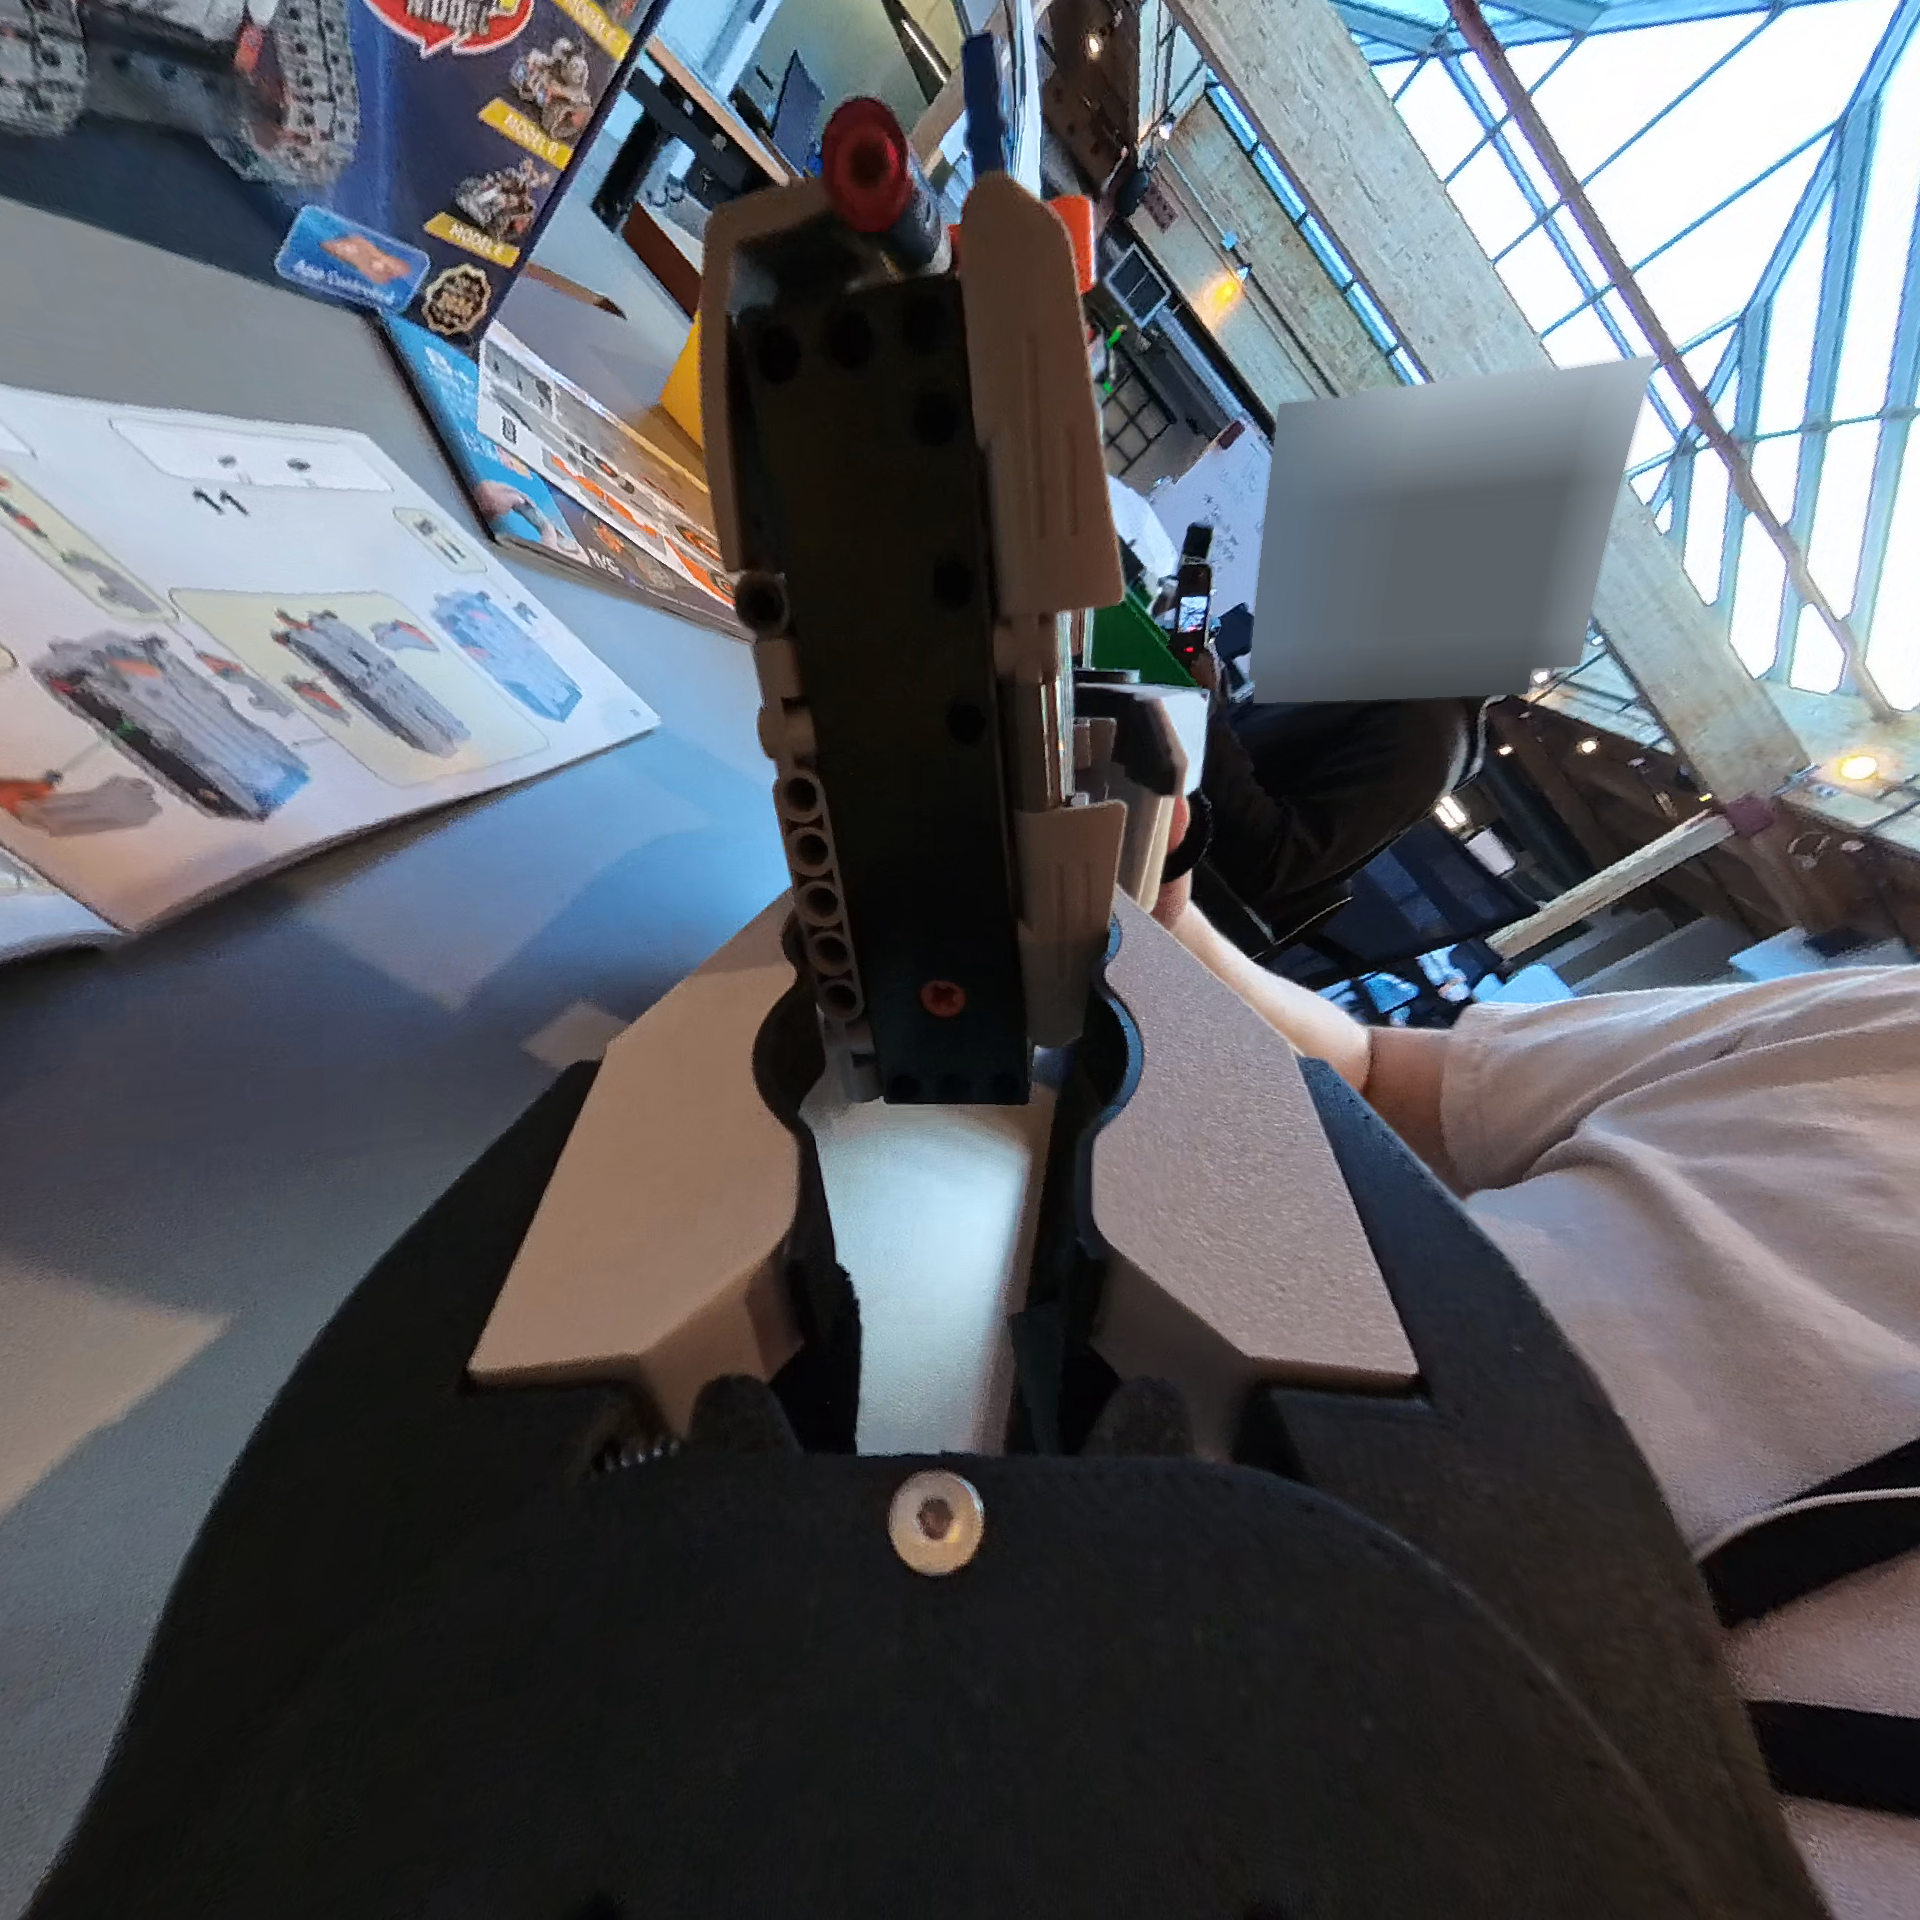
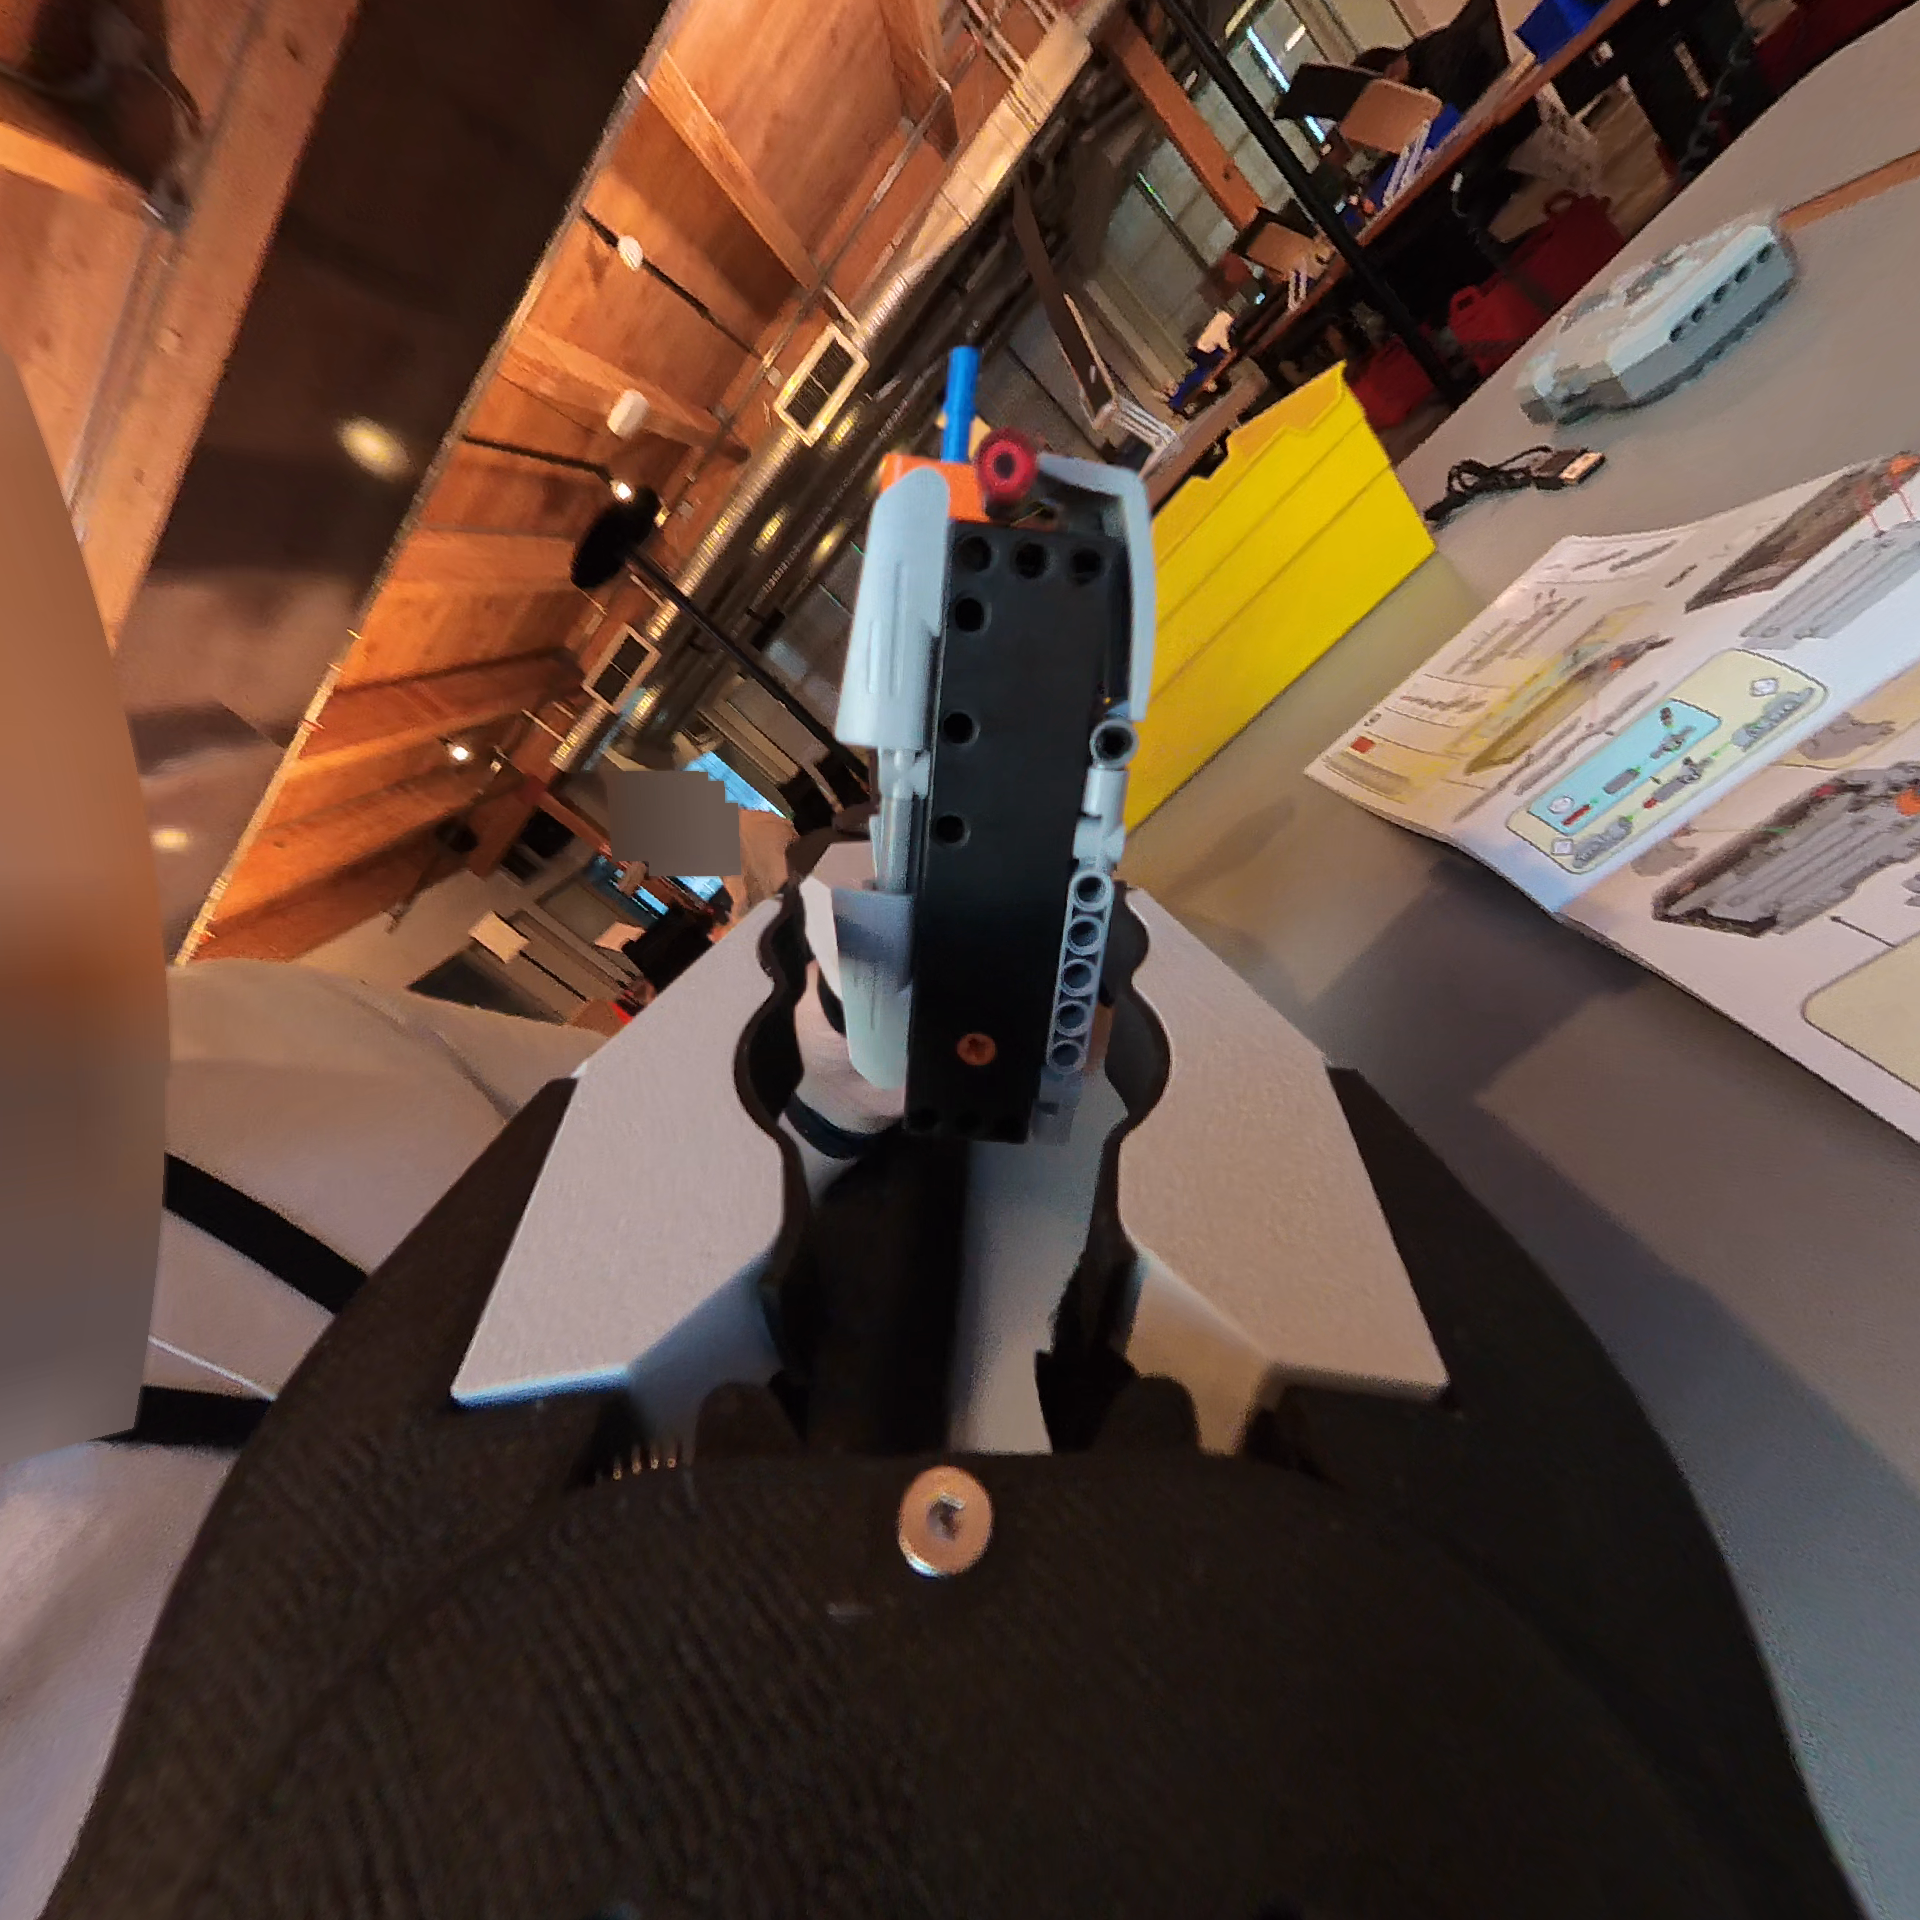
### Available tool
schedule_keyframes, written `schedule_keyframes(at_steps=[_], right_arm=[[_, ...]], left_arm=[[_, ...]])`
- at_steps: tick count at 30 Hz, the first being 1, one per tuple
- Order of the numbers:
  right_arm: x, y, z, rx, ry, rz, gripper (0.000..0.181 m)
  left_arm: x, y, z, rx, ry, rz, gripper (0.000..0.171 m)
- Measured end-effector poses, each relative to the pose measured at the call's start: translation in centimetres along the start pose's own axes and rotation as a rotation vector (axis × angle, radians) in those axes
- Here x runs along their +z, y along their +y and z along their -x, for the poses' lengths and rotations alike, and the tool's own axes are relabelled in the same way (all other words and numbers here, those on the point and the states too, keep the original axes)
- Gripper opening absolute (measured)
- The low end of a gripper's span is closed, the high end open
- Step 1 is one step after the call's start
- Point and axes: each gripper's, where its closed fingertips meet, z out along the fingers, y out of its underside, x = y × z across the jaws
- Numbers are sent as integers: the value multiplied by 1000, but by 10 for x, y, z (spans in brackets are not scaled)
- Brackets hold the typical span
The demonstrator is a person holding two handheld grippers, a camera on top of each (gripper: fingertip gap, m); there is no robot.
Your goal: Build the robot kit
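A brick model [image 1: 883, 623], a long black holed frame with grey panels and a grey holed beam, stands up between my left gripper's [image 1: 940, 997] fingers, which are shut on its lower end. A red bush [image 1: 864, 166] tops it. In the right wrist view the same kind of model [image 2: 1018, 810] stands in my right gripper [image 2: 961, 997], shut on its lower end, with a red bush [image 2: 1006, 460], an orange piece [image 2: 966, 494] and a blue axle [image 2: 961, 400] on top. Part of another gripper [image 1: 1138, 758] and a hand show just behind the model.
An open instruction booklet [image 1: 260, 644] lies on the grey table [image 1: 312, 1143]; it also shows in the right wrist view [image 2: 1662, 790]. A printed box [image 1: 447, 156] stands behind. A yellow bin [image 2: 1278, 582], a grey brick assembly [image 2: 1662, 312] and a black cable [image 2: 1507, 478] lie farther off. A person's arm [image 1: 1558, 1122] is at the right. The grey brick assembly [image 2: 1662, 312] is about 40 centimeters from both grippers' fingertips.
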Motion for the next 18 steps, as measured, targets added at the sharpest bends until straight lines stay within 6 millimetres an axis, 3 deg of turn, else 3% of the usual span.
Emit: schedule_keyframes(at_steps=[9, 13, 18], right_arm=[[5, -9, 9, -70, 41, -28, 53], [6, -4, 8, -105, 72, 23, 53], [6, -9, 13, -72, 74, -36, 51]], left_arm=[[-2, -1, -9, 155, -41, 14, 46], [-2, 4, -8, 194, -36, 50, 46], [2, 12, -12, 259, -29, 82, 46]])
